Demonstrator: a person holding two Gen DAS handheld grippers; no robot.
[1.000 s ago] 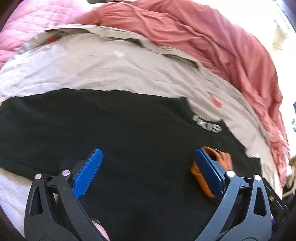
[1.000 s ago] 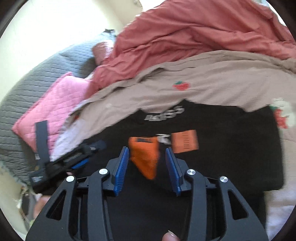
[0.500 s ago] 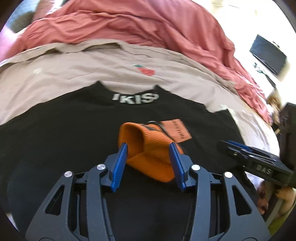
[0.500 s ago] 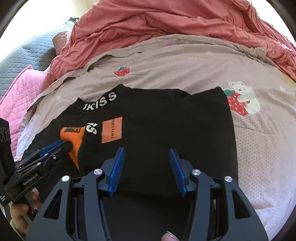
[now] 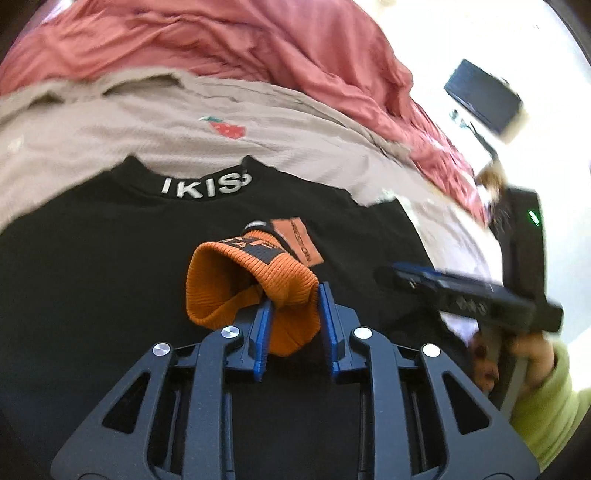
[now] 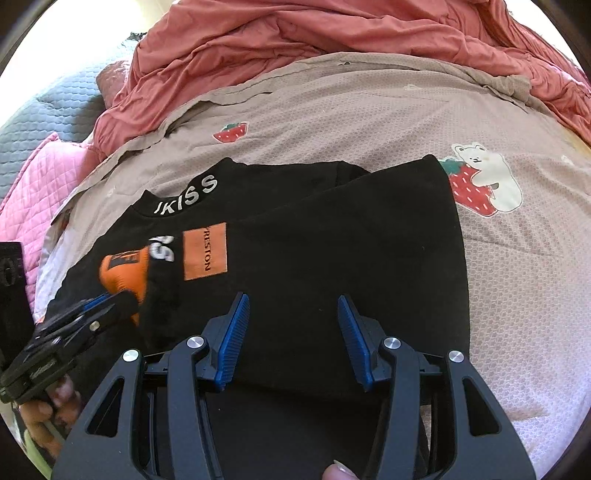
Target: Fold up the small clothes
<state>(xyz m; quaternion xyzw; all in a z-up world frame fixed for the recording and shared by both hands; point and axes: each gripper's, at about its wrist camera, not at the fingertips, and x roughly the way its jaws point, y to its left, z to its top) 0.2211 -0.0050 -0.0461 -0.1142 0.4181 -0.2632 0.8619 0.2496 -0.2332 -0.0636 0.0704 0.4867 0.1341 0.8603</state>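
Black sweatshirt (image 6: pixel 332 258): one, lying flat on the bedsheet (image 6: pixel 369 110), its right side folded inward.
Orange cuff (image 5: pixel 255 284): one, lifted over the chest print.
Orange patch (image 6: pixel 204 251): one, reading "PRESTON".
Left gripper (image 5: pixel 293 317): jaws closing, narrow, cuff between the blue pads; half a second ago they stood wider around it.
Right gripper (image 6: pixel 291 339): jaws apart over the folded side, gripping nothing, unchanged.
Strawberry prints: two on the sheet.
Coral duvet (image 6: pixel 332 33): one, bunched behind.

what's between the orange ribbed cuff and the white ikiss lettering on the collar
In the right wrist view, only black sweatshirt fabric with part of a white print separates the orange ribbed cuff from the white collar lettering.
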